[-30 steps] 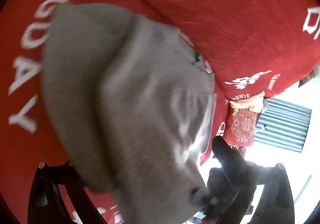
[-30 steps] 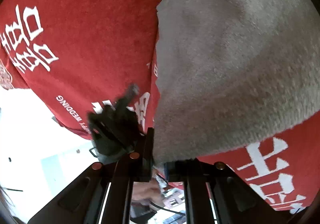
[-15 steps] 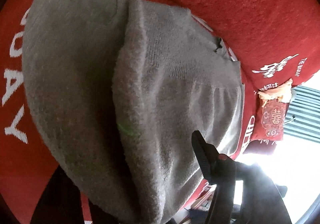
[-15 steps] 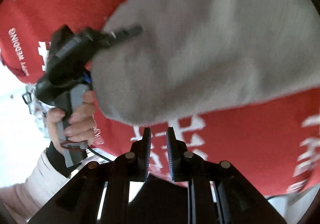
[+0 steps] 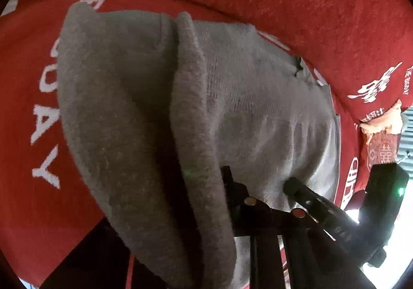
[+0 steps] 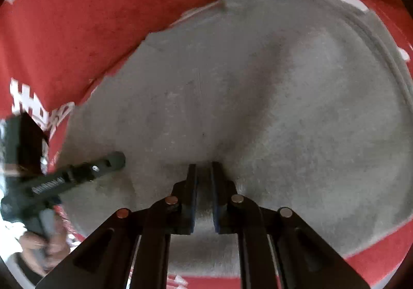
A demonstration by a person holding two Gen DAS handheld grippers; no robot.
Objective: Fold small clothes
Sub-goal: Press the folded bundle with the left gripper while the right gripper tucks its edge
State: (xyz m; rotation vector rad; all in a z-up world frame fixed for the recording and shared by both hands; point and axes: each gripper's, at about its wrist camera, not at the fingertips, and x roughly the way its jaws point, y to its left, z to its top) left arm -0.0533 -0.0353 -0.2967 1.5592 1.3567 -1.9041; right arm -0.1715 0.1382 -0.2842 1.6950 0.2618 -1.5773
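On the red cloth [image 5: 296, 5] printed with white letters lies a grey knitted garment [image 5: 258, 98], which fills most of both wrist views. In the left wrist view a thick fold of it [image 5: 191, 118] stands up as a ridge running from the upper middle down to the bottom edge, with one layer spreading to its left and another to its right.

The left gripper [image 5: 206, 175] comes in from below with its jaws having just been closing; the fold sits between them. One black finger [image 5: 228, 180] shows just to the right of the ridge, pressed against the cloth, while the other is hidden behind the fold, so the grip looks like a pinch on the ridge. A second black finger [image 5: 296, 188] from the other tool lies on the cloth a little further right.

In the right wrist view the right gripper [image 6: 204, 167] points down at the garment's near edge. Its two fingers stand nearly together, and a narrow strip of grey knit bunches up between the pads, with creases spreading out from the tips. At the left of that view the other gripper's finger [image 6: 113, 159] rests on the garment, and a hand [image 6: 44, 242] holds its handle at the lower left corner, blurred.
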